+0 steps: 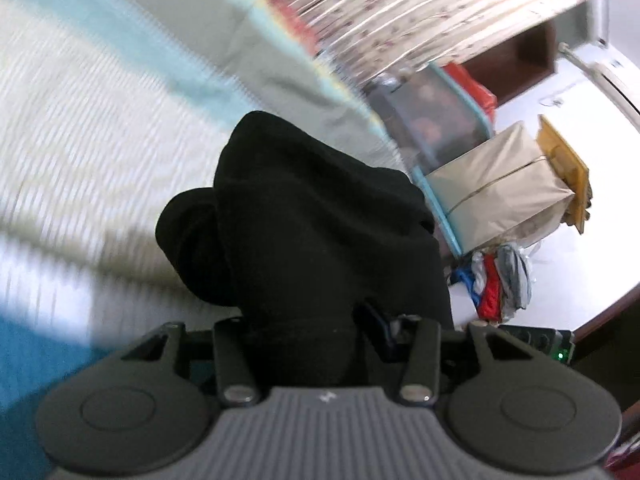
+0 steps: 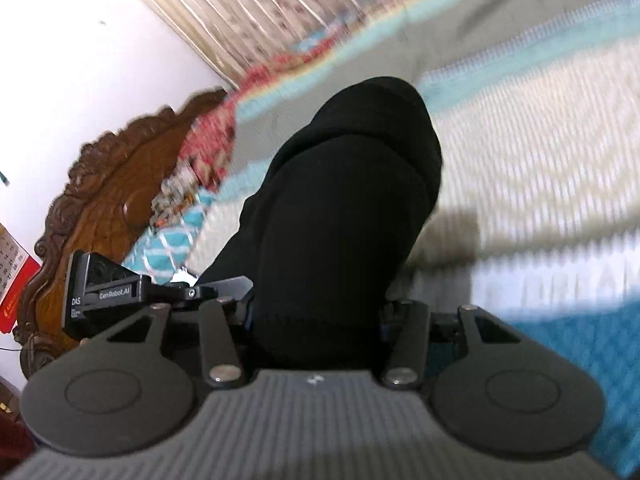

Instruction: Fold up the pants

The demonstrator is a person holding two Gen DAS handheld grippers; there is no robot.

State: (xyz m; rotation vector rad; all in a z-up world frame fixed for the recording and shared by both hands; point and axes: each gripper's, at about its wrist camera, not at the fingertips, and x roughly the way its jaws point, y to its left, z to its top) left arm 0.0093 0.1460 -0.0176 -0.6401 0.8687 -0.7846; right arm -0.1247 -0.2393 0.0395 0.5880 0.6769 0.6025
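The black pants (image 1: 312, 220) rise as a bunched fold straight out of my left gripper (image 1: 320, 292), lifted above the striped white and teal bed cover (image 1: 80, 120). The cloth fills the space between the jaws and hides the fingertips; the gripper is shut on it. In the right wrist view another bunch of the black pants (image 2: 344, 200) stands up from my right gripper (image 2: 320, 300) in the same way, held shut between its jaws with the fingertips covered. The bed cover (image 2: 540, 160) lies blurred beneath.
Beside the bed stand a paper-wrapped box (image 1: 500, 188), a clear bin with a teal lid (image 1: 440, 120) and a heap of coloured cloth (image 1: 496, 280) on the floor. A carved wooden headboard (image 2: 112, 200) and a patterned curtain (image 2: 280, 8) border the bed.
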